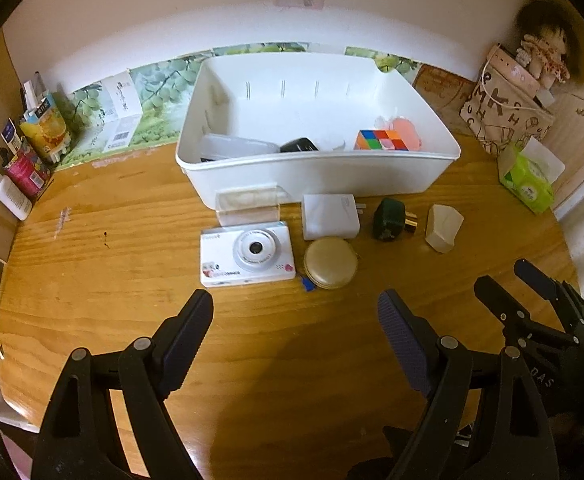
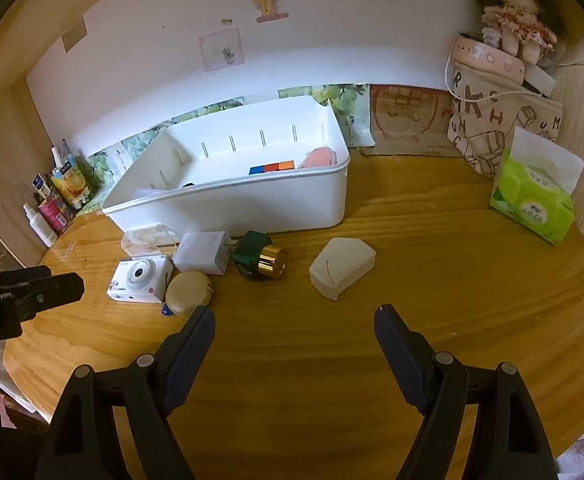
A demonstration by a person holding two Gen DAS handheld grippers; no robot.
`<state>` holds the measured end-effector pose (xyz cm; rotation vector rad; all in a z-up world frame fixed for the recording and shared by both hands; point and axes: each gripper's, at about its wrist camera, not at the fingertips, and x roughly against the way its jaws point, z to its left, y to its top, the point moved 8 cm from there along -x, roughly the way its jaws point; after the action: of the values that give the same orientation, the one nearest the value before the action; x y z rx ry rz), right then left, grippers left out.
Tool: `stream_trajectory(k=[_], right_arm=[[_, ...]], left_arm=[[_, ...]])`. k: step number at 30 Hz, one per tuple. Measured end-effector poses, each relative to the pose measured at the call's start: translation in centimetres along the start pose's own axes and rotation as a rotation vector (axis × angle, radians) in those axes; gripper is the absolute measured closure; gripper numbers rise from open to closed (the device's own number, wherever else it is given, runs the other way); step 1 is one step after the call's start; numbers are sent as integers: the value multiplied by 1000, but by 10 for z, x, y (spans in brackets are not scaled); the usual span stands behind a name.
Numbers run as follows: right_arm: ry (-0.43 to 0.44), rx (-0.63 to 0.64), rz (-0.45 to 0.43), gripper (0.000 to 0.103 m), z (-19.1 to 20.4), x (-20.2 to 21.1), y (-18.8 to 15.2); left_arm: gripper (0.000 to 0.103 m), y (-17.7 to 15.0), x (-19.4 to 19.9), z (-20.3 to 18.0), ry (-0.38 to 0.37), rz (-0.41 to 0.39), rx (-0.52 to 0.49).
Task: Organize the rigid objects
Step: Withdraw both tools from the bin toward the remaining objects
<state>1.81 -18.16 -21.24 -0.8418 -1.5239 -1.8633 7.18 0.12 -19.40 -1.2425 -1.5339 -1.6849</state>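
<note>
A white bin (image 1: 444, 148) (image 2: 332, 216) stands on the wooden desk, holding a colour cube (image 1: 380, 139) (image 2: 271, 167), a pink thing and a dark item. In front of it lie a clear case (image 1: 247, 204), a white toy camera (image 1: 247, 254) (image 2: 139, 278), a white charger (image 1: 330, 216) (image 2: 201, 256), a round beige case (image 1: 330, 263) (image 2: 187, 286), a green bottle with gold cap (image 1: 392, 220) (image 2: 259, 260) and a white block (image 1: 444, 227) (image 2: 342, 266). My left gripper (image 1: 296, 308) is open short of the camera. My right gripper (image 2: 294, 320) (image 1: 508, 280) is open short of the white block.
Small bottles and cartons (image 1: 31, 148) (image 2: 57, 204) line the left wall. A green tissue pack (image 1: 526, 184) (image 2: 532, 196), a printed cloth bag (image 2: 492, 128) and a doll (image 2: 516, 20) crowd the back right. The desk's rounded front edge runs near both grippers.
</note>
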Motion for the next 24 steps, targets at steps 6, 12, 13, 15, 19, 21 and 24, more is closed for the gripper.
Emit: stream_trajectory(k=[6,12,13,15,19,21,24], right_arm=[[35,13,22,21,-10,-9,3],[70,43,43,21,-21,-18,6],[75,49,47,21,-23,-20,6],[85,61,52,21,-27,-24,7],[101,91,63,21,-36,-36,7],[105,118,57,21,-39,-42,8],[111,157,57,21,-42,-50,10]], left_arm=[[17,-3,-6,-10,22,31,26],[17,-9,-16,-19,47,78,74],[17,-10,-18,-20,50,84,79],[17,-12,-24,-25,54,107,94],[17,-16,-36,-34,54,157,116],[17,-16,-41,-40,57,176,121],[17,-12,-46,-47,60,196,121]])
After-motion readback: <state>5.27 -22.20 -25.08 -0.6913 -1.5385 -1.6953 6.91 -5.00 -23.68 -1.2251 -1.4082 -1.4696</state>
